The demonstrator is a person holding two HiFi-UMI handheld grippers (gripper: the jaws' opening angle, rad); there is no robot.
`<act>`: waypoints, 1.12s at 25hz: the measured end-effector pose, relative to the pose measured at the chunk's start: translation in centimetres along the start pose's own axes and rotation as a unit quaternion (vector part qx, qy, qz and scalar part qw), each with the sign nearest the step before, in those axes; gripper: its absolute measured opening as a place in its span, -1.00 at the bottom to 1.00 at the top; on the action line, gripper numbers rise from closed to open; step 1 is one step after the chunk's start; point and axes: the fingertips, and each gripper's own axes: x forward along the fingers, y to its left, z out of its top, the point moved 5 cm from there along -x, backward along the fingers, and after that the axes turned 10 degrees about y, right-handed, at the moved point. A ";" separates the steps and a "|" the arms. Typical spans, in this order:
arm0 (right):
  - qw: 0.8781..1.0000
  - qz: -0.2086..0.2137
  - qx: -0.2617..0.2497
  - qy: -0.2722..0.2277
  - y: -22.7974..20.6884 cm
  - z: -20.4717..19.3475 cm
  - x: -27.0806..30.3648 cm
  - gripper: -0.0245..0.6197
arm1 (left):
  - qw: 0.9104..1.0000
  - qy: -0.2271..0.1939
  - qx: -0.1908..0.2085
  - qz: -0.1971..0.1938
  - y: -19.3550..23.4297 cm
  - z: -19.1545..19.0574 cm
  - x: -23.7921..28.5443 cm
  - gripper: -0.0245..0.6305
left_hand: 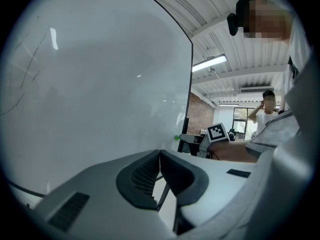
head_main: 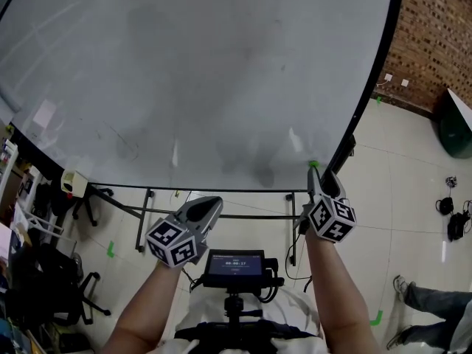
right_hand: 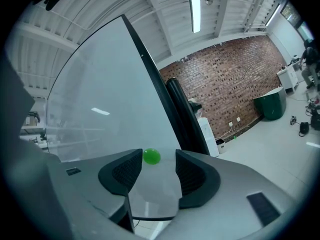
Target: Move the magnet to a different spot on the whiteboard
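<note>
The right gripper (right_hand: 157, 170) is holding its 2 jaws apart. The green magnet (right_hand: 151, 156) is showing in the gap between their tips, at the centre of the right gripper view, and neither pad appears to be touching it. In the head view this gripper (head_main: 317, 175) is pointing up at the magnet (head_main: 313, 165), which is sitting on the whiteboard (head_main: 192, 72) near its lower right corner, just beside the black frame edge. The left gripper (left_hand: 160, 158) is pressing its 2 jaws together on nothing. In the head view the left gripper (head_main: 209, 205) is hovering lower left of centre, below the board's bottom edge and well apart from the magnet. A small screen (head_main: 234, 262) is glowing at bottom centre. A brick wall (head_main: 435, 35) is filling the upper right corner.
</note>
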 end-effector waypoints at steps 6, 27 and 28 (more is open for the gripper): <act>1.000 0.014 -0.001 -0.004 0.5 -0.5 -1.7 -0.24 | 1.000 0.005 -0.005 -0.011 -0.3 -0.4 0.1 -0.85; 0.975 0.192 -0.078 0.078 6.4 -7.9 -6.7 -0.89 | 0.999 0.032 -0.014 -0.010 -1.9 -3.6 -1.6 -0.85; 0.972 0.203 -0.082 0.083 7.1 -8.4 -6.8 -0.89 | 0.999 0.030 -0.014 -0.008 -1.6 -3.8 -2.1 -0.86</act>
